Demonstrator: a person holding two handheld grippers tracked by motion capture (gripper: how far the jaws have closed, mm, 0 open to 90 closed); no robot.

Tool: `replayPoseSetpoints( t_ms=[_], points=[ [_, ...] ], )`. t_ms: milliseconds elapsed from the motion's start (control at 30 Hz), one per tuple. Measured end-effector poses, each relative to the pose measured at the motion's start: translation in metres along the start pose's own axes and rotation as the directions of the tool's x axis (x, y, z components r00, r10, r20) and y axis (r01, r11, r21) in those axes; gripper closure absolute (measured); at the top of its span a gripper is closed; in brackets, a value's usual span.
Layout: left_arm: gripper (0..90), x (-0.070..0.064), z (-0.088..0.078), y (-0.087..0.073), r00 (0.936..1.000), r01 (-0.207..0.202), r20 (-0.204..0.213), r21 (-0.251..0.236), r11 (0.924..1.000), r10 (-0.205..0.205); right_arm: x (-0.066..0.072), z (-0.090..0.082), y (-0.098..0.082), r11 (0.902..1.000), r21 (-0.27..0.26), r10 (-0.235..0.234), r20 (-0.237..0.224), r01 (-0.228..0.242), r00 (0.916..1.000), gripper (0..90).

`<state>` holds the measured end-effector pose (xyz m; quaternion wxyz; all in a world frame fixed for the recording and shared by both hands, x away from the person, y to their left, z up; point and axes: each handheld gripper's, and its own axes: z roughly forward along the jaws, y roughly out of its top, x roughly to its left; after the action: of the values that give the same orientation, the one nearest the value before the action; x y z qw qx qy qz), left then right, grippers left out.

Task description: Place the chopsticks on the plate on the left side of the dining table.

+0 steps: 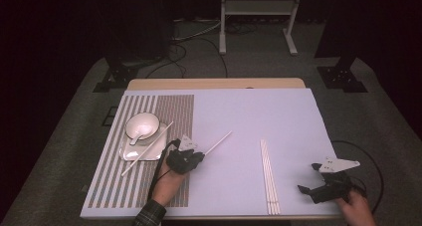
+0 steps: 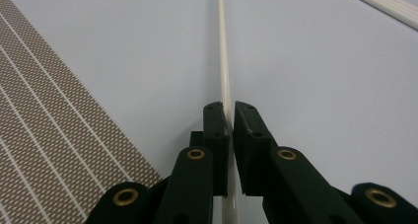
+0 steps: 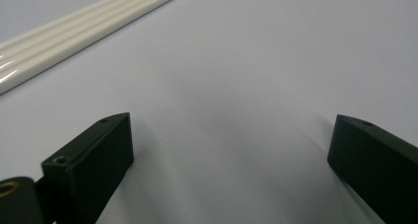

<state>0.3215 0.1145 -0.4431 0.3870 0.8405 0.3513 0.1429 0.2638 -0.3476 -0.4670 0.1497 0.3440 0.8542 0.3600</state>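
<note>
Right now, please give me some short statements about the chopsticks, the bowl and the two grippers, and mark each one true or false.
1. The left gripper is shut on a chopstick. True.
2. The right gripper holds a chopstick. False: its jaws stand open over bare table.
3. A spoon lies in the bowl. True.
4. The bundle of chopsticks lies on the striped placemat. False: it lies on the plain table surface, near the right gripper.
5. One chopstick rests across the plate. True.
</note>
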Motion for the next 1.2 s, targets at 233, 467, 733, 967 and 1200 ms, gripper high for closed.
replayPoseSetpoints(
  t_ms=[233,467,733,967,1200],
  points=[
    [84.2,-0.002,-0.010,-0.003,0.9999,-0.001,0.012,-0.001,1.0000,0.001,0.000,0.000,0.000,1.0000,0.000,0.000,0.000,0.000,1.0000,2.2],
    [84.2,-0.001,-0.020,-0.006,0.9998,0.007,0.019,-0.004,1.0000,-0.007,0.000,0.000,0.000,1.0000,0.000,0.000,0.000,0.000,1.0000,2.2],
    [84.2,0.004,-0.031,-0.008,0.9999,0.011,0.011,-0.006,0.9999,-0.011,0.000,0.000,0.000,1.0000,0.001,0.001,-0.001,-0.001,1.0000,2.2],
    [84.2,0.011,-0.044,-0.013,0.9996,0.026,-0.011,-0.012,0.9996,-0.026,0.000,0.000,0.000,1.0000,0.000,0.001,-0.001,-0.001,1.0000,2.2],
    [84.2,0.021,-0.055,-0.021,0.9982,0.043,-0.041,-0.013,0.9990,-0.044,0.000,0.000,0.000,1.0000,0.001,0.001,-0.001,-0.001,1.0000,2.2]
  ],
)
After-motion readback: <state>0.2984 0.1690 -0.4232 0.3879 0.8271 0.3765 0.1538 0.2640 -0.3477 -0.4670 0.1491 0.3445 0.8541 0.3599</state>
